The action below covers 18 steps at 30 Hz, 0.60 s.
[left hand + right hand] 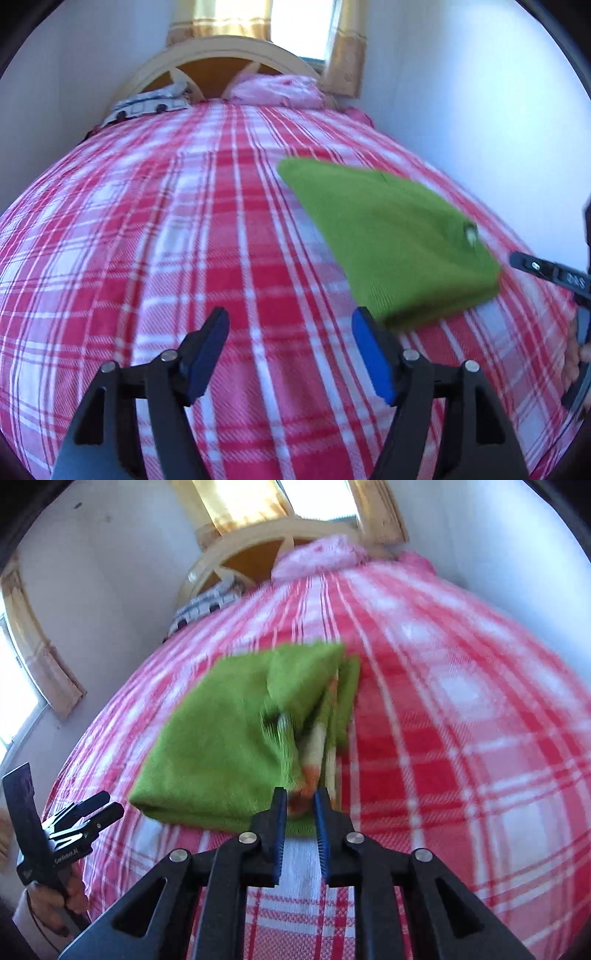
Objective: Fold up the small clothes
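Observation:
A small green knit garment (399, 243) lies folded on the red and white plaid bedspread (177, 236). In the right wrist view the garment (221, 738) shows orange and white trim along its right edge. My left gripper (290, 325) is open and empty, just left of the garment's near corner. My right gripper (300, 802) is shut on the garment's near right edge, with fabric pinched between its blue pads. The left gripper also shows in the right wrist view (92, 812), and the right gripper at the right edge of the left wrist view (546, 273).
A cream and orange headboard (218, 62) stands at the far end with a pink pillow (277, 90) and a patterned pillow (147, 103). White walls flank the bed. A curtained window (295, 26) is behind the headboard.

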Each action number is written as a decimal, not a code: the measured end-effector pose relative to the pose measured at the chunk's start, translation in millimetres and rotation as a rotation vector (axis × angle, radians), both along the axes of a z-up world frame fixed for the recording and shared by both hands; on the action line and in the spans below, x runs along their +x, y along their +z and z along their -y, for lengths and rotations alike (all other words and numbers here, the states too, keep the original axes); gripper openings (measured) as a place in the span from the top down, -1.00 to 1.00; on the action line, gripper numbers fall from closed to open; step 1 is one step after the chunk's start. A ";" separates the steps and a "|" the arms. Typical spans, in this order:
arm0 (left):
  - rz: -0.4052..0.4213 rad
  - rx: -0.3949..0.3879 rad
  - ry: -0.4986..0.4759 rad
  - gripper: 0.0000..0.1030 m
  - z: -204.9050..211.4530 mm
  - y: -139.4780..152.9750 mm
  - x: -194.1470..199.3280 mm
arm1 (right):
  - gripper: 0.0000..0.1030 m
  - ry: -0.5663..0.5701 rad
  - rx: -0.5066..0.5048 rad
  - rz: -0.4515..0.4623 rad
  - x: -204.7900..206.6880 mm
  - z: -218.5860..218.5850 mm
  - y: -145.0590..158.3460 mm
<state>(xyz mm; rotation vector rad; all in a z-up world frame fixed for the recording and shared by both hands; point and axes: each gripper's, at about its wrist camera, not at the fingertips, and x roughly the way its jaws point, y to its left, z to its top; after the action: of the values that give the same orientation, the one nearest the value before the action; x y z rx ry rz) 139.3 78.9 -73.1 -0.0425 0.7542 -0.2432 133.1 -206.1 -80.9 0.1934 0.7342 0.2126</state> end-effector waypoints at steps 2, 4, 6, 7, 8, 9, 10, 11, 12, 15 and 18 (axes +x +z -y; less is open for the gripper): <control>0.003 -0.017 0.024 -0.39 -1.1 6.7 16.6 | 0.42 -0.004 -0.023 0.026 7.4 -3.4 12.0; 0.011 -0.034 0.032 -0.39 4.1 14.2 36.5 | 0.09 -0.002 -0.041 0.048 17.5 -7.7 18.4; 0.008 -0.049 0.032 -0.39 10.1 17.3 52.6 | 0.04 0.005 -0.064 0.060 33.3 -15.8 20.9; 0.003 -0.061 0.036 -0.39 14.9 18.3 61.2 | 0.04 0.014 -0.065 0.054 40.5 -19.8 19.6; -0.004 -0.074 0.039 -0.39 18.9 17.9 68.3 | 0.05 0.025 -0.069 0.044 47.2 -23.0 17.0; -0.010 -0.078 0.042 -0.39 22.1 17.4 73.8 | 0.05 0.025 -0.097 0.023 57.3 -29.2 11.1; -0.018 -0.076 0.049 -0.39 28.6 15.1 82.1 | 0.05 0.014 -0.129 -0.001 65.4 -33.3 4.5; -0.026 -0.070 0.055 -0.39 33.5 12.5 87.7 | 0.18 0.010 -0.148 -0.020 72.2 -35.9 -3.0; -0.037 -0.062 0.065 -0.39 38.3 8.7 93.1 | 0.37 0.016 -0.163 -0.044 80.9 -38.2 -14.1; -0.057 -0.051 0.071 -0.39 50.3 -4.9 100.6 | 0.68 0.011 -0.221 -0.067 86.9 -36.1 -32.0; -0.071 -0.059 0.069 -0.42 56.0 -18.5 100.3 | 0.69 -0.028 -0.119 -0.093 82.9 -15.3 -39.5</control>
<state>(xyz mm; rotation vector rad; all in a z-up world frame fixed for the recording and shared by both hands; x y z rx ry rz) 239.7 22.9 -91.7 -0.1332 0.8144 -0.1988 216.0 -190.8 -120.4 0.1007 0.8338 0.1336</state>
